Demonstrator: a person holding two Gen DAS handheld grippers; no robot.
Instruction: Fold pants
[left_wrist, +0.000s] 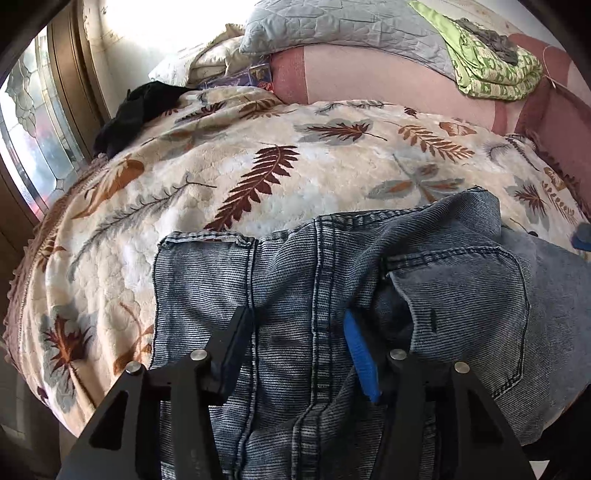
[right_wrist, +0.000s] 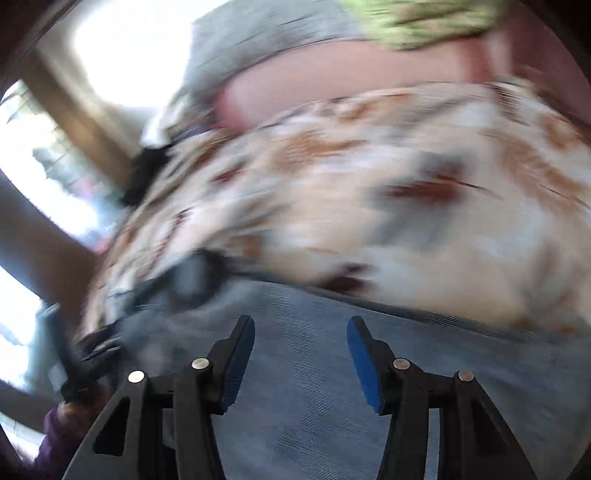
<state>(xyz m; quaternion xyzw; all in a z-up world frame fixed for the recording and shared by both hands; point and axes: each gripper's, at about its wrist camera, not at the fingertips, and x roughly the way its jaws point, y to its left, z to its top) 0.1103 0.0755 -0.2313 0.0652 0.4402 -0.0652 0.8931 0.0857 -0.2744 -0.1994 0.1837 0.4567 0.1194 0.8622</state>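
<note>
One pair of blue denim pants (left_wrist: 295, 295) lay on the near part of a bed covered by one cream blanket (left_wrist: 207, 173) printed with brown and grey leaves. Its waistband edge faced the far side, and its long axis ran from far to near, with the legs passing out of the bottom of the left wrist view. One back pocket (left_wrist: 476, 302) showed on the right, where the cloth was rumpled. The left gripper (left_wrist: 295, 332) hung over the denim with its jaws spread wide, holding nothing. The right gripper (right_wrist: 301, 328) was likewise parted and empty above the pants (right_wrist: 332, 369); that view was heavily blurred. Far off lay one grey quilted pillow (left_wrist: 332, 26), one green patterned cloth (left_wrist: 491, 70) and one black garment (left_wrist: 140, 110) at the far left.
</note>
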